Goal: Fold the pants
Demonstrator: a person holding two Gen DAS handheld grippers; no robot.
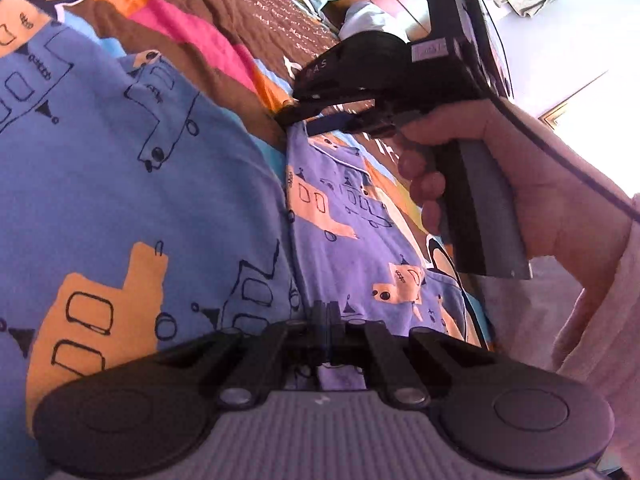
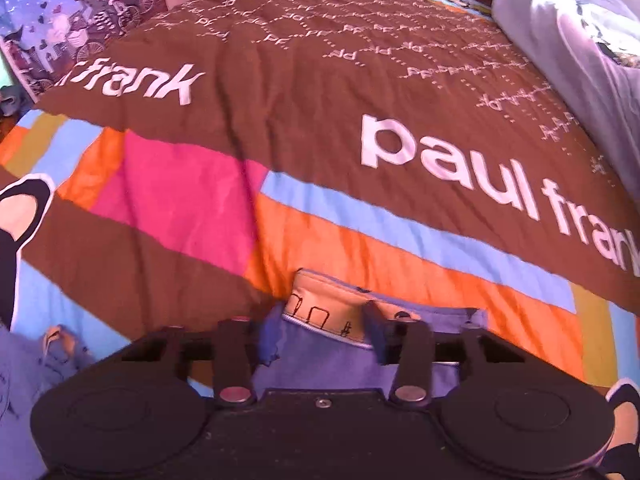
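Both claws pinch the blue printed pants (image 1: 120, 184) above the bedspread (image 2: 320, 140). The left gripper (image 1: 326, 316) is fully closed on fabric; the right gripper (image 1: 296, 118) also clamps an edge. Keep the 2 corners level and the cloth taut while laying it over.

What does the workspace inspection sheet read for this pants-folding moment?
Surface: bed with a brown, pink and orange bedspread, lettered "paul frank".
Job's things: blue printed pants spread across the bedspread, partly lifted.
Clutter: pale garment at the bed's far corner.
Grippers: left tongs shut on the pants; right tongs hold a pants edge between the fingers, which stand apart in their own view, though they look pinched from the left wrist view.
Cables: a thin dark cord runs past the right hand.
Surroundings: illustrated panel beside the bed; wooden floor.
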